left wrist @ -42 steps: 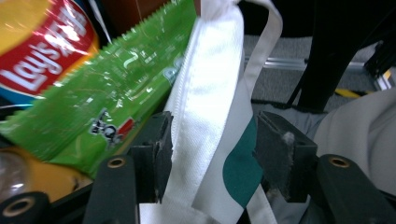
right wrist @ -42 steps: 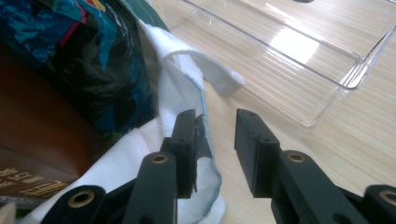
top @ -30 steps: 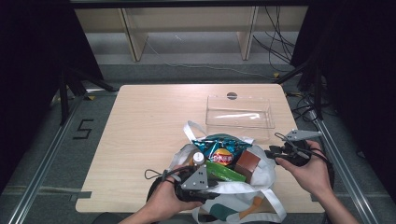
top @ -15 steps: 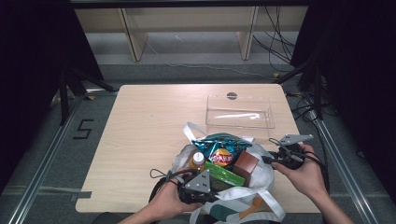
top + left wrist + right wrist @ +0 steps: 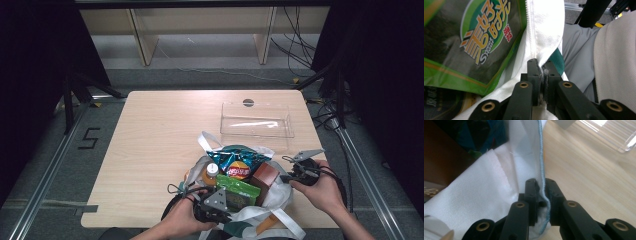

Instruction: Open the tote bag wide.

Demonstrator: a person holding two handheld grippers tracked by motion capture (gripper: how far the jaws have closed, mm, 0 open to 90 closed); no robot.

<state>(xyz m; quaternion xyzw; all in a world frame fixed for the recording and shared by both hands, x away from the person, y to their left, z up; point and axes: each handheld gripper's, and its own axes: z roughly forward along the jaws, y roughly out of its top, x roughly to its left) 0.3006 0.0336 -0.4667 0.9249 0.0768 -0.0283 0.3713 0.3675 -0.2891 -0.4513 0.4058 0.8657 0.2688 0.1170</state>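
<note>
White bag (image 5: pixel 280 197) of snacks sits at table's (image 5: pixel 160 145) near edge, left gripper (image 5: pixel 541 68) clamped on its zipped rim, right gripper (image 5: pixel 541 185), jaws just closing, pinching its blue-stitched edge.

High view: fixed above the near table (image 5: pixel 150 150) edge, facing forward and down, far. Left and right gripper views: ride the grippers, looking along the jaws, very close. All three share the white bag (image 5: pixel 280 197) (image 5: pixel 544 30) (image 5: pixel 474 202).
</note>
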